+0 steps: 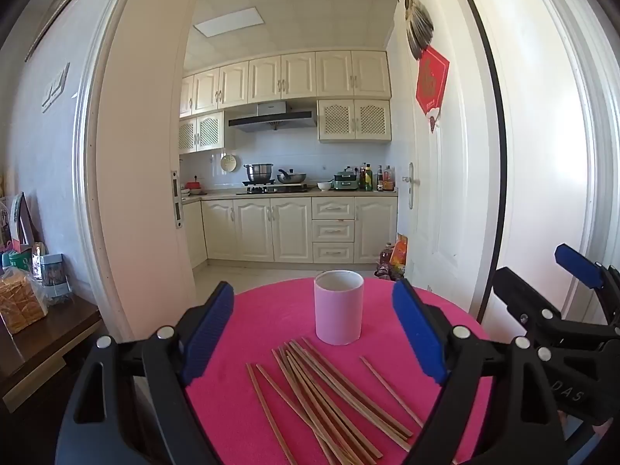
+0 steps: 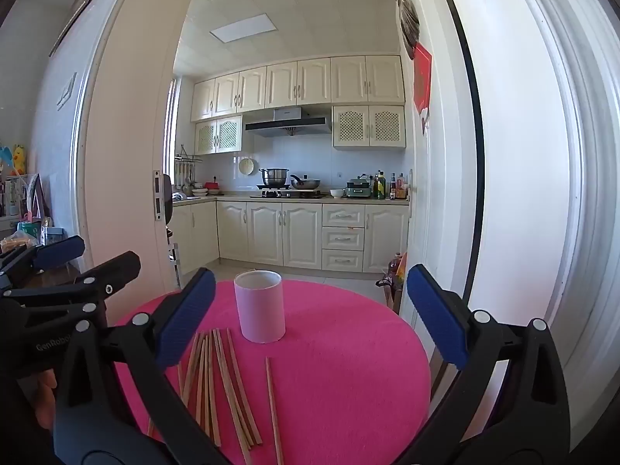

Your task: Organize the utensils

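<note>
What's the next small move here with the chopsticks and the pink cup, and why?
Probably lower the right gripper onto the lone chopstick lying apart from the pile. Both grippers are open and empty, the pink cup stands upright and looks empty, and every chopstick lies flat on the pink mat.

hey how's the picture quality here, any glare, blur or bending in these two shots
Left wrist view: strong fisheye bending of the door frame, bright washout on the right wall, chopsticks and pink cup sharp. Right wrist view: same bending, overexposed right side, ceiling light glowing, pink mat evenly lit and sharp.
</note>
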{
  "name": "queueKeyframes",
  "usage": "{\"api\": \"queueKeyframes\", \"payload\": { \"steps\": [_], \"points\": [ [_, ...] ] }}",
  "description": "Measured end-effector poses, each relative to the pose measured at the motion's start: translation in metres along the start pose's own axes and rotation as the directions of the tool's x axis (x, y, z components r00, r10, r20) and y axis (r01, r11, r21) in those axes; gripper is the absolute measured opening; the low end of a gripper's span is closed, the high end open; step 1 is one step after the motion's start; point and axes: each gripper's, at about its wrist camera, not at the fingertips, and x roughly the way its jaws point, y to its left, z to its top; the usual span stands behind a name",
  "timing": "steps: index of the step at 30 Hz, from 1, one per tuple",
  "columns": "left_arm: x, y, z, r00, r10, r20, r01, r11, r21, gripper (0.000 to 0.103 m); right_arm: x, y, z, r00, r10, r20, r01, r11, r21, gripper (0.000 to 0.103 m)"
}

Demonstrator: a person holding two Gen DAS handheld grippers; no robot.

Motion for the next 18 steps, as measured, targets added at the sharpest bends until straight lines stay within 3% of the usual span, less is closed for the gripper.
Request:
{"api": "queueKeyframes", "payload": {
  "steps": [18],
  "points": [
    [0.0013,0.0005,-0.0008,1.000,-0.004,-0.011,0.004,1.000,-0.002,0.082,0.0019,-0.0025,-0.0030,1.000,0.001,-0.005,-0.001,1.000,0.006,0.097]
  ]
}}
